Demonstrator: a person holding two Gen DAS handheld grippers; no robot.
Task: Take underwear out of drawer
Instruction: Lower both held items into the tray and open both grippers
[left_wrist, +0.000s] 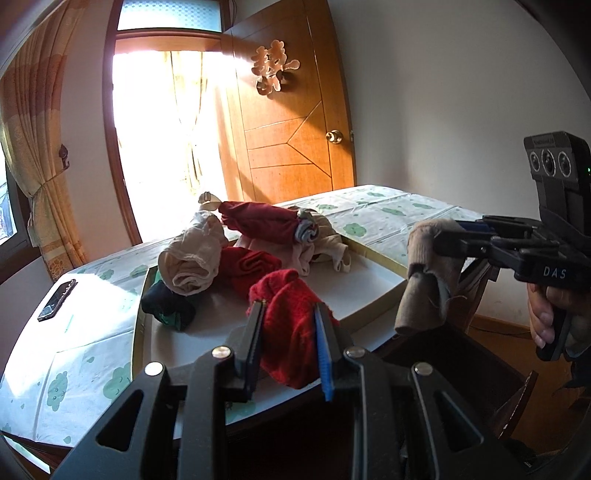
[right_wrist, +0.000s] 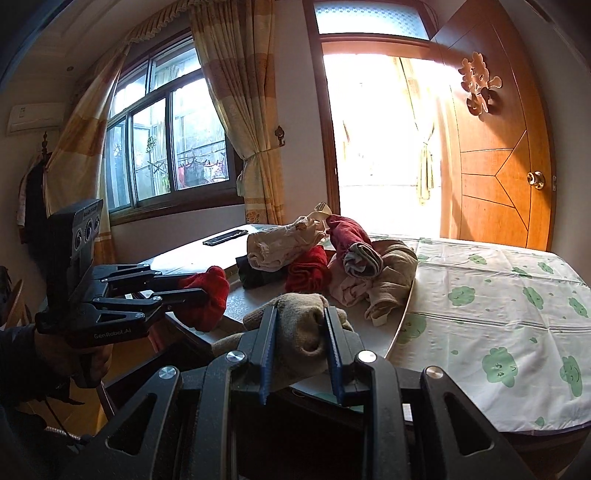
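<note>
Where lettering shows — claw (left_wrist: 436, 240) DAS, GenRobot.AI

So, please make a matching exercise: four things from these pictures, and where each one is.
1. red sock
2. beige sock
3. phone
4. brass knob

a. on the door
b. in the left claw
c. flat on the tablecloth
d. in the right claw

Pairs: 1-b, 2-d, 3-c, 4-a
</note>
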